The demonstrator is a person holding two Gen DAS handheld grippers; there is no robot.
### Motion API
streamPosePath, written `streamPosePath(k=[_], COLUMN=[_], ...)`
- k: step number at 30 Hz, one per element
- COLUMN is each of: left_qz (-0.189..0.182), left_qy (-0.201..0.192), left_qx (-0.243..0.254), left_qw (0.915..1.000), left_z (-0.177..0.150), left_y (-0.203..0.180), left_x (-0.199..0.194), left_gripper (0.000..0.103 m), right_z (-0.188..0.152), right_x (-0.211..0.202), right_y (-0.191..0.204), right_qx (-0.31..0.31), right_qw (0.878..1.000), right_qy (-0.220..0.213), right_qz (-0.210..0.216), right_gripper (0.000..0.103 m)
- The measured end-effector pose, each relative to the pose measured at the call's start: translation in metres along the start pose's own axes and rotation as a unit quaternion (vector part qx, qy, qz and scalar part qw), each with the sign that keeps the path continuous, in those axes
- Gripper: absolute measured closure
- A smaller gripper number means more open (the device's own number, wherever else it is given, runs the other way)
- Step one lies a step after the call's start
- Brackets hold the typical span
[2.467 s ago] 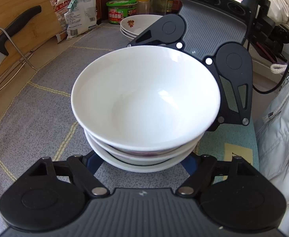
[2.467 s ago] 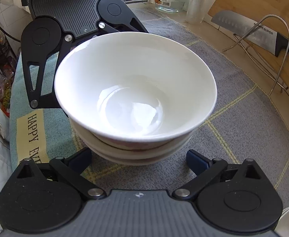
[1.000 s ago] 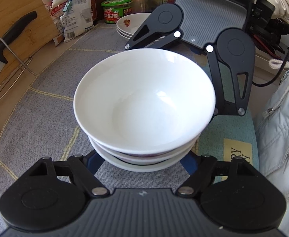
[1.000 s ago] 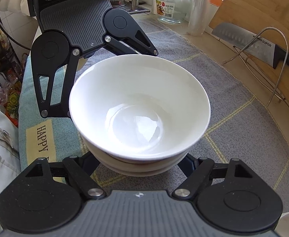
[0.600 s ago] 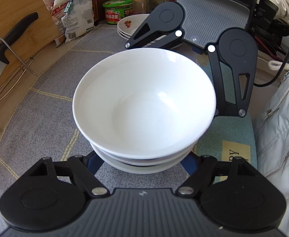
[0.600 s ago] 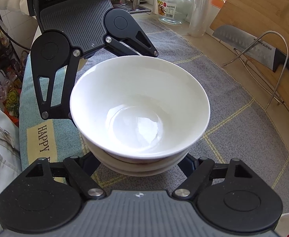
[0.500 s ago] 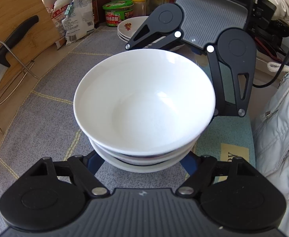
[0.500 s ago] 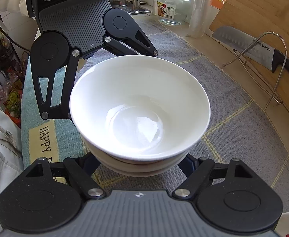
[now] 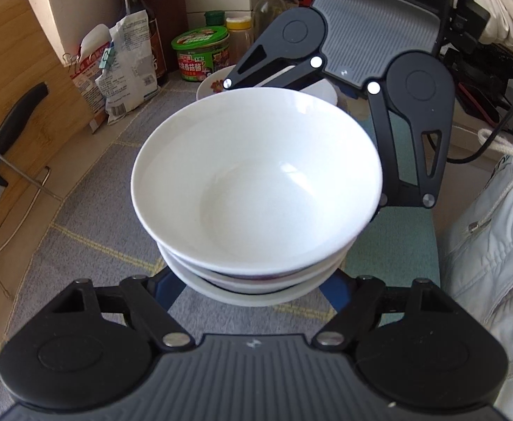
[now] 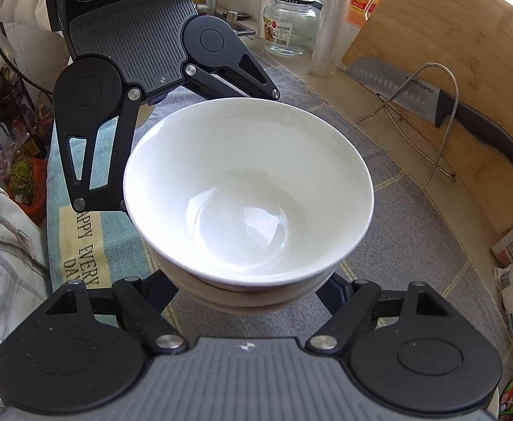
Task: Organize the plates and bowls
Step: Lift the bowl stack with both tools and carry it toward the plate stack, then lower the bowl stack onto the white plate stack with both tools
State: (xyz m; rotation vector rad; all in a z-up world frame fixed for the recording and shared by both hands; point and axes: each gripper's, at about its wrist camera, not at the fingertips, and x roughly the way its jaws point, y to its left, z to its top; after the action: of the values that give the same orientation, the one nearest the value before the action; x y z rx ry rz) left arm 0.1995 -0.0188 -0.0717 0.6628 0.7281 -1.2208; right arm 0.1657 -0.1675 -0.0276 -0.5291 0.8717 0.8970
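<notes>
Lifted higher and carried nearer the plates [image 9: 214, 82] than a second ago, with no change in either grip. Gripped with the left claw [image 9: 249, 291] from one side and the right claw [image 10: 252, 294] from the opposite side: three nested bowls [image 9: 256, 182], clamped at the lowest one. Hard to confirm pad contact, since the fingertips sit mostly hidden under the stack and only blue edges show. Judged held all the same, because the bowls hang clear of the mat [image 9: 91, 217] with nothing else under them.

Held level, rims roughly parallel, top bowl empty and clean.

Further out:
- flowered plates already stacked at the far end of the mat, just behind the bowls in the left view
- beyond those, a green-lidded tub [image 9: 200, 49], bottles and a bag against the wall
- off to the side on the bare tabletop [image 9: 91, 147], a wire rack with a knife [image 9: 14, 119] leaning on a board [image 9: 18, 45]

Done so far, by the look of it: bowls nested into one stack, plates gathered into another. Left to do: bring the bowls down beside the plates, let go with both claws, then check for any stray dish outside these views.
</notes>
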Motion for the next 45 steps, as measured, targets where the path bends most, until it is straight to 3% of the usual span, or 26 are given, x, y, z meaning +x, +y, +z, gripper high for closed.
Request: streamPosePath(k=[12, 23, 35, 45], left_qz=[-0.011, -0.028, -0.041, -0.049], left_qy=[-0.020, -0.027, -0.007, -0.006], left_qx=[0.039, 0.079, 0.076, 0.064], left_qw=[0.9990, 0.9961, 0.9962, 0.9967], left_z=[0.080, 0.131, 0.142, 0.143], left_y=[-0.010, -0.014, -0.006, 0.000], left_x=[0.044, 0.101, 0.136, 0.145], left_gripper=[0.022, 0.023, 0.023, 0.023], right_z=[-0.055, -0.110, -0.140, -0.140], right_x=[-0.061, -0.085, -0.074, -0.070], right_y=[-0.044, -0.080, -0.104, -0.110], right_qx=[0.014, 0.046, 0.075, 0.082], right_qw=[0.999, 0.996, 0.995, 0.995], right_qy=[0.001, 0.016, 0.022, 0.023], right_qz=[-0.039, -0.077, -0.065, -0.059], right_gripper=[0.017, 0.017, 0.017, 0.017])
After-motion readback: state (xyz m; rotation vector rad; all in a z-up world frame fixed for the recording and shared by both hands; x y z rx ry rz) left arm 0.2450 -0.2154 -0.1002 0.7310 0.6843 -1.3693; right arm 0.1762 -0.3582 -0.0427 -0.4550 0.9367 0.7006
